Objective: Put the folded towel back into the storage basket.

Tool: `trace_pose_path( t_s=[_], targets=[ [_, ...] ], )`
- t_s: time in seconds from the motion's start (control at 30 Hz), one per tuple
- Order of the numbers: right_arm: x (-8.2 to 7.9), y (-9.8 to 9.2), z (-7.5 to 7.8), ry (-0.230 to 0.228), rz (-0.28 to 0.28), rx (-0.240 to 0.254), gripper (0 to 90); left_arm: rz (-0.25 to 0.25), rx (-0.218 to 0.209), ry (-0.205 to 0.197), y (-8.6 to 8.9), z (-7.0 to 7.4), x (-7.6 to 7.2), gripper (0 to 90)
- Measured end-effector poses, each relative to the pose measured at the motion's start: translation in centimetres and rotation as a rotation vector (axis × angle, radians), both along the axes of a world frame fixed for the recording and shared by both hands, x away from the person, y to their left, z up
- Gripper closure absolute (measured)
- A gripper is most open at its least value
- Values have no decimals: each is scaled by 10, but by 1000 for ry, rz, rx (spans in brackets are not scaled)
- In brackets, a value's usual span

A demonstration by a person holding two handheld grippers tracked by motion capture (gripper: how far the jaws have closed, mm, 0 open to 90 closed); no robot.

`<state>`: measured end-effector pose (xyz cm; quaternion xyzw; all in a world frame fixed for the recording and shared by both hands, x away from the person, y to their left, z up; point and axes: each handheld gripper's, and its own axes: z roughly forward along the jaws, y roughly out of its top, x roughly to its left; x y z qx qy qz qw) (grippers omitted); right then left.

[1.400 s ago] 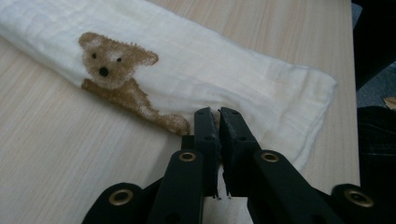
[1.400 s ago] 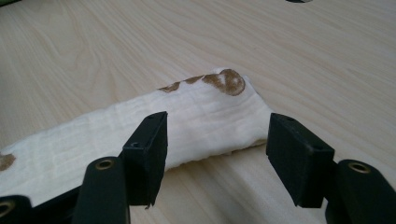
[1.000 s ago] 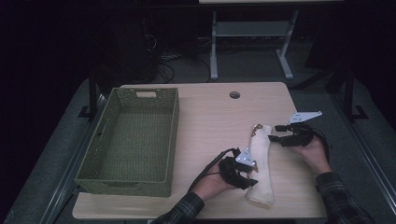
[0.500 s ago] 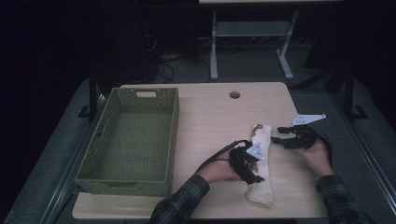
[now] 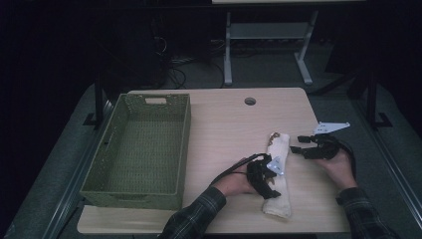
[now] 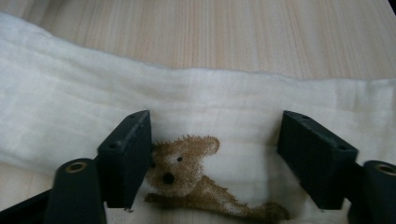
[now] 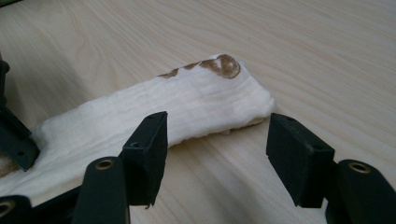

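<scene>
Two tongs work one cloth, seen from three cameras. High view: a cream folded cloth [image 5: 277, 177] lies as a long roll on the right half of the table [image 5: 224, 129], running from near the front edge back toward the middle, well apart from the green woven basket [image 5: 144, 149] at the left. My left tongs [image 5: 268, 175] sit over the middle of the roll; my right tongs [image 5: 301, 149] hover just beside its far end.

Left gripper view: my left tongs [image 6: 215, 158] stand spread, having just been opening, with the cloth [image 6: 201, 107] between them but not pinched. A brown printed bear [image 6: 191, 179] lies between the jaws, next to the left one.

Right gripper view: my right tongs [image 7: 217, 149] stand spread and hold nothing; bare table shows between the jaws, and the cloth's end [image 7: 205, 102], bearing a brown print, lies just beyond them.

Handling, as I judge it: the cloth is light, soft and limp, so it will sag and unroll if lifted by one point. Its weave should not slip. I would pinch through all layers at the folded edge, one tongs near each end.
</scene>
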<state>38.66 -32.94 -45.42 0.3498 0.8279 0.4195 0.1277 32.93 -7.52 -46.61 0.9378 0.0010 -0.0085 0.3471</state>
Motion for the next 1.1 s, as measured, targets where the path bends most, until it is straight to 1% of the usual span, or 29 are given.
trace_pose_path(
  t_s=[0.07, 0.17, 0.2, 0.23, 0.3, 0.33, 0.37, 0.4, 0.43, 0.5, 0.53, 0.57, 0.6, 0.67, 0.77, 0.8, 0.83, 0.97, 1.03, 1.1],
  targets=[
    [0, 0, 0, 0, 1, 0, 382, 8, 0, 3, 1, 1, 0, 348],
    [0, 1, 1, -3, 8, -1, 382, 21, -3, 7, 1, 3, -1, 500],
    [0, 1, 1, -3, 12, 0, 377, 34, -5, 10, 2, 3, -2, 554],
    [0, 1, 1, -4, 24, 3, 362, 40, -8, 14, 2, 3, -3, 620],
    [0, 2, 3, -7, 55, 9, 345, 53, -9, 25, 2, 4, -4, 706],
    [0, 2, 3, -7, 68, 11, 341, 61, -9, 34, 3, 4, -5, 733],
    [0, 4, 5, -7, 95, 9, 339, 72, -8, 40, 3, 5, -6, 759],
    [0, 6, 6, -2, 119, 16, 339, 76, -7, 43, 4, 5, -7, 770],
    [1, 7, 7, -8, 135, 16, 337, 91, -9, 56, 6, 6, -8, 777],
    [1, 12, 10, -22, 178, 35, 335, 107, -11, 74, 9, 7, -9, 784],
    [2, 13, 10, -33, 195, 30, 335, 112, -10, 79, 11, 8, -11, 785],
    [4, 15, 11, -30, 213, 23, 331, 122, -13, 88, 13, 8, -13, 785],
    [7, 17, 13, -18, 230, 16, 321, 121, -7, 84, 15, 10, -15, 785],
    [12, 23, 15, 1, 264, 12, 320, 132, -8, 90, 19, 11, -20, 784],
    [24, 35, 16, 14, 308, -27, 320, 149, -18, 98, 25, 12, -27, 782],
    [28, 39, 15, 29, 319, -30, 320, 152, -19, 92, 27, 12, -29, 781],
    [32, 43, 14, 34, 326, -44, 320, 158, -21, 100, 28, 12, -30, 781],
    [44, 57, 8, 67, 348, -64, 326, 163, -18, 95, 31, 11, -37, 778],
    [47, 62, 4, 82, 356, -71, 328, 162, -10, 92, 31, 10, -38, 776],
    [50, 67, 1, 97, 376, -72, 330, 165, -8, 96, 30, 8, -38, 775]
  ],
)
